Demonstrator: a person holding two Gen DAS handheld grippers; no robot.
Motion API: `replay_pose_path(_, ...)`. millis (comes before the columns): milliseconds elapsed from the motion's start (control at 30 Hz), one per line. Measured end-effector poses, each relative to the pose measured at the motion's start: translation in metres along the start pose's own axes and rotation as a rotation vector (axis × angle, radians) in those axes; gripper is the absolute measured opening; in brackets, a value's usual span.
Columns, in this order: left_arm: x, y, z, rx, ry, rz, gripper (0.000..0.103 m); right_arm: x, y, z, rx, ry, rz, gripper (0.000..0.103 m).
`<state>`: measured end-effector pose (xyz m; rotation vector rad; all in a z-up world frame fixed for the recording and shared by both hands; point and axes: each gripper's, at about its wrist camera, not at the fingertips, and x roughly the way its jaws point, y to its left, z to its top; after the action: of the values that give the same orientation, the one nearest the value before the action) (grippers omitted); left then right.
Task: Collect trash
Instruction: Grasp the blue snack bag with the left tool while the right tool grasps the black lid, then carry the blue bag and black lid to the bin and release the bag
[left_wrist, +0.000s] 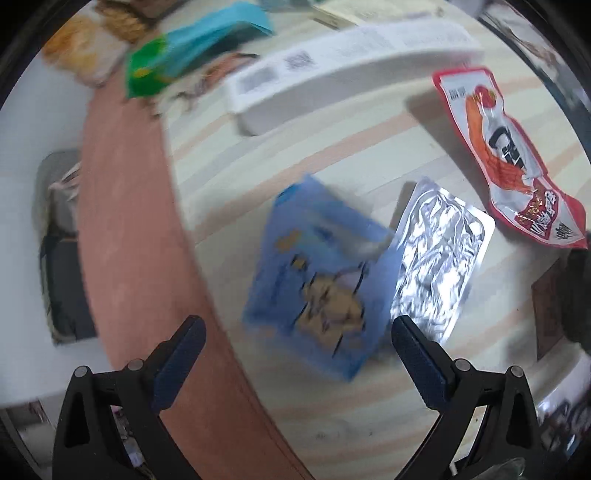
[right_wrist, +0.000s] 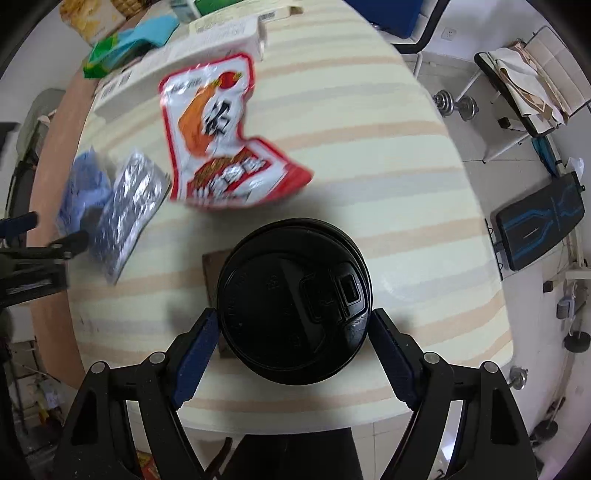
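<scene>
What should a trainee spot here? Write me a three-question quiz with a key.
1. True or false: the left tongs are shut on the blue packet.
2. What lies right beside the blue packet? A) foil packet B) spoon C) bottle
3. Fill in: the right tongs flank a cup with a ___ lid.
Key: 1 false, they are open above it; 2 A; 3 black.
</scene>
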<state>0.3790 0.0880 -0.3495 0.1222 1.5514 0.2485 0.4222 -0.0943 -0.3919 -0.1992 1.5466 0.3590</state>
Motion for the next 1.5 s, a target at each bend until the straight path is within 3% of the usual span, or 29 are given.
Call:
replay_pose_path(67, 0.005, 0.005, 0.006, -0.023, 0.007, -0.066, 0.099, -0.003, -0.01, 0.003, 0.008, 0.003, 0.008, 0.083)
replay_pose_path(133, 0.005, 0.013, 0.008, -0.07, 0.002, -0.128, 0.073, -0.004, -0.016, 0.006, 0.025, 0.002, 0.019, 0.083)
replay_pose_path(300, -0.006, 0.028, -0.006, -0.165, -0.031, -0.184, 0.059, -0.011, -0.028, 0.012, 0.056, -0.02, 0.04, 0.083)
replay_pose_path(533, -0.032, 0.033, -0.056, -0.29, -0.068, -0.186, 0.057, -0.026, -0.027, 0.006, 0.066, -0.05, 0.071, 0.083)
replay_pose_path(700, -0.055, 0.032, -0.11, -0.386, -0.104, -0.199, 0.057, -0.045, -0.013, -0.009, 0.043, -0.09, 0.09, 0.083)
replay_pose_path(933, -0.091, 0.021, -0.19, -0.451, -0.183, -0.207, 0.057, -0.081, 0.011, -0.074, 0.034, -0.156, 0.11, 0.083)
replay_pose_path(1167, -0.093, -0.002, -0.267, -0.446, -0.206, -0.273, 0.057, -0.094, 0.032, -0.178, 0.049, -0.177, 0.106, 0.083)
replay_pose_path(1267, -0.077, -0.015, -0.307, -0.452, -0.159, -0.33, 0.057, -0.079, 0.036, -0.224, 0.071, -0.152, 0.107, 0.083)
replay_pose_path(1500, 0.002, -0.045, -0.351, -0.475, -0.02, -0.426, 0.057, 0.008, 0.033, -0.303, 0.13, -0.006, 0.128, 0.083)
